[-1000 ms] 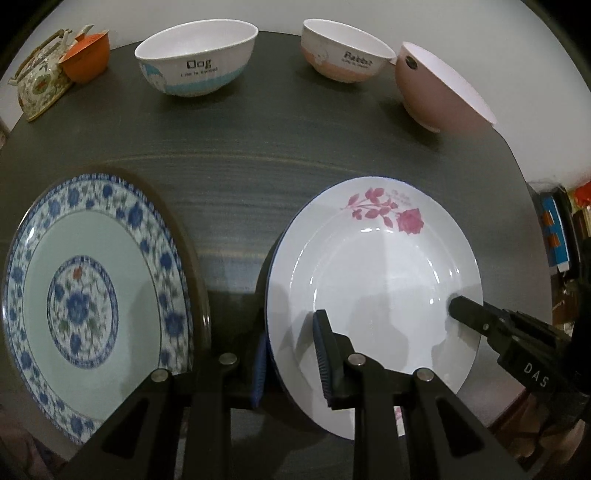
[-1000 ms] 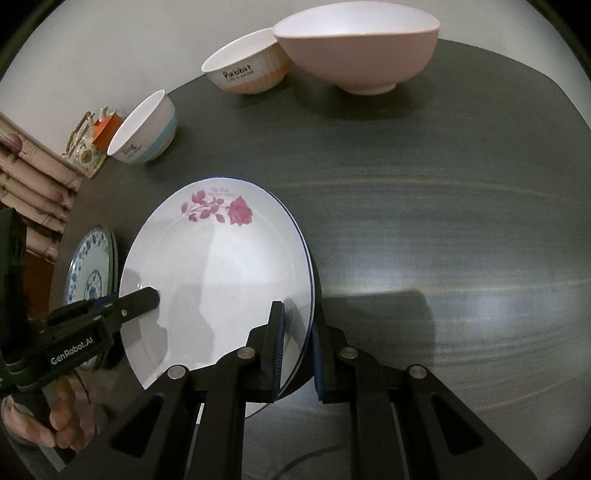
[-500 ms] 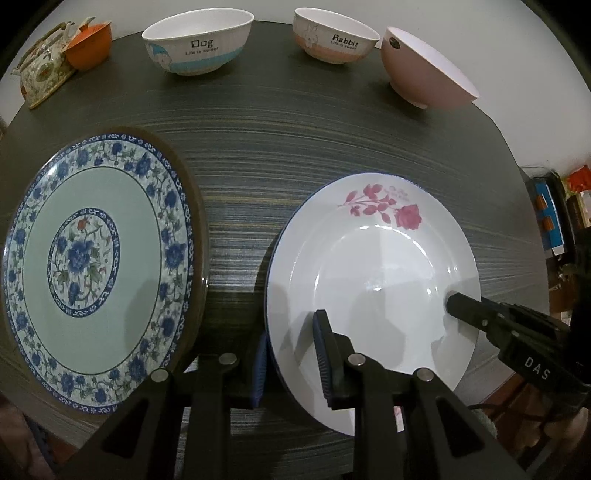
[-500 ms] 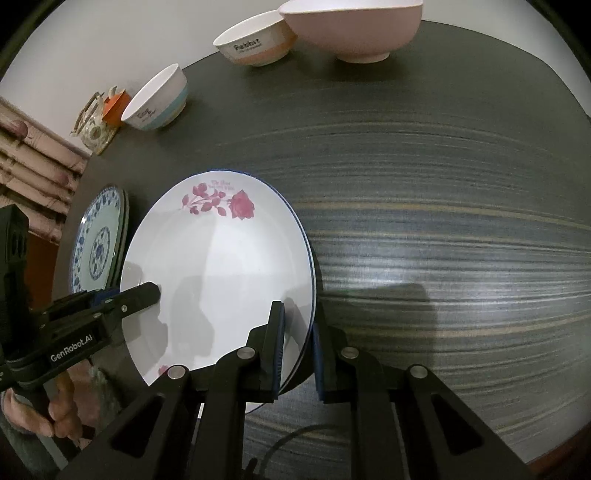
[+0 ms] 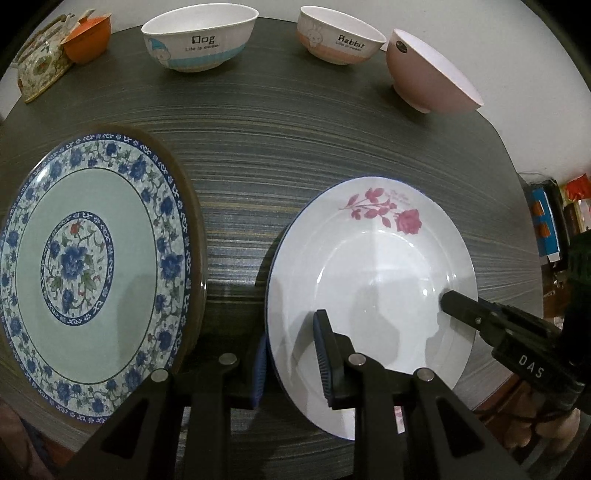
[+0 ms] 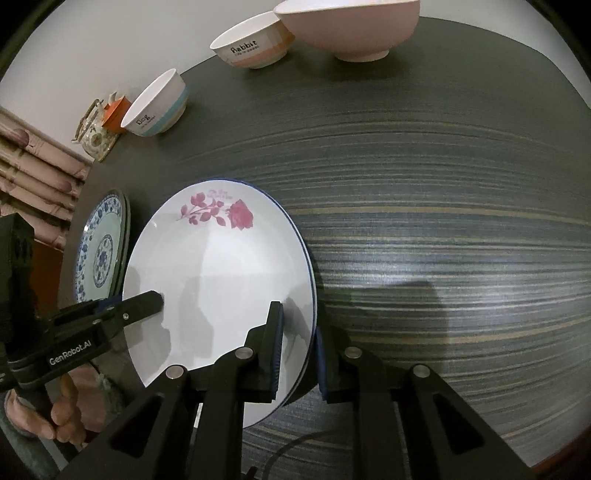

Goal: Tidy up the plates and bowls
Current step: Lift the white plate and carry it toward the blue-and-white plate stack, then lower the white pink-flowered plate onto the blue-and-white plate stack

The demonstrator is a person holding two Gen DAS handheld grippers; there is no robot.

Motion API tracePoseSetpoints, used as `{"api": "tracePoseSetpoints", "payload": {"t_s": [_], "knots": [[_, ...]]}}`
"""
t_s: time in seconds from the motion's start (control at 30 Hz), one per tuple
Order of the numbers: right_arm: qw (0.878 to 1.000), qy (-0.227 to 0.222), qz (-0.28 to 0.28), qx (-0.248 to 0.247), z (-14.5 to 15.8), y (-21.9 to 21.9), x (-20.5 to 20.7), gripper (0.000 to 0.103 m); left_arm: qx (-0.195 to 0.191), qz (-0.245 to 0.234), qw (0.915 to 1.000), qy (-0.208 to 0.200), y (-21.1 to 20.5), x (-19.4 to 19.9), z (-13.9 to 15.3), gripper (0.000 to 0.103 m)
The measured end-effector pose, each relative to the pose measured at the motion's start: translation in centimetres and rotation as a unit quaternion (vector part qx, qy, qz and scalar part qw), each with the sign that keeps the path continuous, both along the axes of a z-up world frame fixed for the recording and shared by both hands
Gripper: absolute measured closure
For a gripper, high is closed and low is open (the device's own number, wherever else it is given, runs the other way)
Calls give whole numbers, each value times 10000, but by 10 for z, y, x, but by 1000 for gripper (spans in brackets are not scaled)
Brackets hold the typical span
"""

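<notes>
A white plate with a pink rose (image 5: 373, 280) (image 6: 218, 280) is held above the dark table by both grippers. My left gripper (image 5: 291, 354) is shut on its left rim; it also shows in the right wrist view (image 6: 155, 301). My right gripper (image 6: 299, 354) is shut on its right rim; one finger shows in the left wrist view (image 5: 454, 301). A blue floral plate (image 5: 85, 266) (image 6: 101, 254) lies to the left. At the back stand a "Dog" bowl (image 5: 201, 42) (image 6: 157, 105), a "Rabbit" bowl (image 5: 340, 38) (image 6: 255, 42) and a pink bowl (image 5: 428, 74) (image 6: 351, 26).
A floral box (image 5: 40, 68) and a small orange cup (image 5: 86, 42) sit at the table's back left corner. The dark striped table (image 6: 443, 206) stretches right of the rose plate. Its right edge (image 5: 517, 192) drops to clutter on the floor.
The rose plate has risen with both grippers; the table and the floral plate now sit lower and farther away. Both grips are unchanged.
</notes>
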State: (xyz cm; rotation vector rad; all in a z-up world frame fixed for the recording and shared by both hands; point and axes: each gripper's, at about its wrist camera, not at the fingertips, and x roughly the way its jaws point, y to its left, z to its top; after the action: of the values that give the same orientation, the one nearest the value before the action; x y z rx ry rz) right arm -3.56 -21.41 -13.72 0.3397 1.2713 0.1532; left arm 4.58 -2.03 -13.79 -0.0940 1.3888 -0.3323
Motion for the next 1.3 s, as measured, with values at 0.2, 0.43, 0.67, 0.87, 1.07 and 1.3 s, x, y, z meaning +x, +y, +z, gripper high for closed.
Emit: {"api": "tracePoseSetpoints", "payload": {"t_s": [0.2, 0.43, 0.67, 0.87, 1.07, 1.3], "knots": [[10000, -12, -1, -42, 1, -1, 1, 88, 26, 18, 10000, 0, -4, 1, 4, 80], [9999, -83, 22, -74, 8, 1, 0, 89, -1, 45, 9999, -93, -2, 1, 11, 80], [9997, -209, 50, -102, 20, 6, 2, 89, -88, 173, 9995, -240, 8, 2, 25, 80], [9992, -363, 114, -121, 33, 13, 5, 89, -184, 315, 9984, -430, 25, 5, 42, 80], [9981, -544, 275, -107, 49, 28, 12, 89, -136, 586, 9965, -586, 54, 6, 54, 80], [9958, -660, 620, -112, 59, 64, 26, 89, -124, 1005, 9926, -671, 103, 3, 63, 80]]}}
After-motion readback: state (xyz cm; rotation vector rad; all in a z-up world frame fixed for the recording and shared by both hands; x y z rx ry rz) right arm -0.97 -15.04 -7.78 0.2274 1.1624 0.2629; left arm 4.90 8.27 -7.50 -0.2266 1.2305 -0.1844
